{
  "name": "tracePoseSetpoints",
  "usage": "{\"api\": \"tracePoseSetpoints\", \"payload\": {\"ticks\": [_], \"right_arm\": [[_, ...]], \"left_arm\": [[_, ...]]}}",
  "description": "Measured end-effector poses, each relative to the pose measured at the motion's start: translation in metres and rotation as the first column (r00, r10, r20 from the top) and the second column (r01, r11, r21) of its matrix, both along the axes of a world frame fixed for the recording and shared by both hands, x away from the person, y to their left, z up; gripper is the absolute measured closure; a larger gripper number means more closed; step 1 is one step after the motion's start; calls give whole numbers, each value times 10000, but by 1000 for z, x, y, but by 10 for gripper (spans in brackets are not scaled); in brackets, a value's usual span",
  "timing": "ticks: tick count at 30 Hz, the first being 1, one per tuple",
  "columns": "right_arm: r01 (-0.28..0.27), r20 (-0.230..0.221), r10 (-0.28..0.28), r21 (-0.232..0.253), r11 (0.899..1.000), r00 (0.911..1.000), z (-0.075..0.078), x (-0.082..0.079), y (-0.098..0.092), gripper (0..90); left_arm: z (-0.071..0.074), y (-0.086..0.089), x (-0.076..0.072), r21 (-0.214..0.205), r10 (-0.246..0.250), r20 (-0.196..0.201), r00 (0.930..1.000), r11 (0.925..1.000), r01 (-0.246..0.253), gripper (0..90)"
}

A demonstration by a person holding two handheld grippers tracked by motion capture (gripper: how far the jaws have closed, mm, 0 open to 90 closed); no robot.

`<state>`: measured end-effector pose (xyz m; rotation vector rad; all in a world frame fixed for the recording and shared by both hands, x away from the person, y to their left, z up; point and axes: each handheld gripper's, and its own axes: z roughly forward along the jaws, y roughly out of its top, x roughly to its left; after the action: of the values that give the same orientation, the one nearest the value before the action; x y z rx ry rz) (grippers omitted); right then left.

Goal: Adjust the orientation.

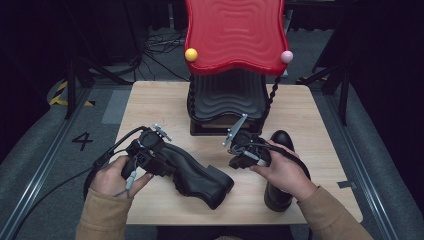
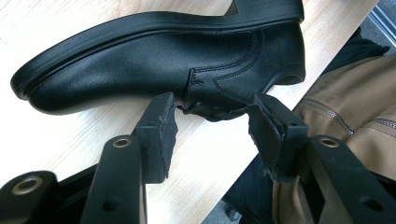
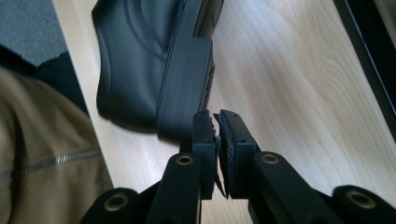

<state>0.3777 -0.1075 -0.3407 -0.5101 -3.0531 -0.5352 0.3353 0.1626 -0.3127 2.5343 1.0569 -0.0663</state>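
left hand-held gripper point(image 2: 212, 123): jaws wide, empty | right hand-held gripper point(image 3: 217, 133): closed, empty | second shoe point(image 1: 281, 145) half-hidden by hand

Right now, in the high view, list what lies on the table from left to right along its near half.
Left gripper → black shoe on its side → right gripper → second black shoe, partly under the right hand.

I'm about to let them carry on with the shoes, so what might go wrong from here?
The left claw is open, its jaws around only the thin tongue edge of the left shoe; closing there may give a weak hold, so the shoe could slip. That shoe lies near the table's front edge and could get pushed off. The right claw is shut beside the heel, gripping nothing.
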Motion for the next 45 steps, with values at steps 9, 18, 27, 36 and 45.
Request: {"api": "tracePoseSetpoints", "payload": {"ticks": [9,18,27,36,45], "right_arm": [[158,-489,-147,217,9996,9987,-12,6,15,882],[-545,-1369,516,-176,9984,9892,-38,1,36,896],[-605,-1369,578,-152,9981,9889,-39,3,35,899],[-373,-1017,345,-267,9989,9942,-38,7,31,900],[644,-27,-647,-735,9952,9979,-37,21,21,899]], "left_arm": [[-1,2,1,-25,19,-28,10000,10000,-19,510],[-1,1,0,-21,-14,-40,10000,10000,14,506],[-2,-2,1,-1,-39,-111,9999,10000,39,502],[-2,-1,1,-36,-39,-76,10000,10000,38,498],[-2,-1,2,3,-36,-102,9999,10000,37,498]]}}
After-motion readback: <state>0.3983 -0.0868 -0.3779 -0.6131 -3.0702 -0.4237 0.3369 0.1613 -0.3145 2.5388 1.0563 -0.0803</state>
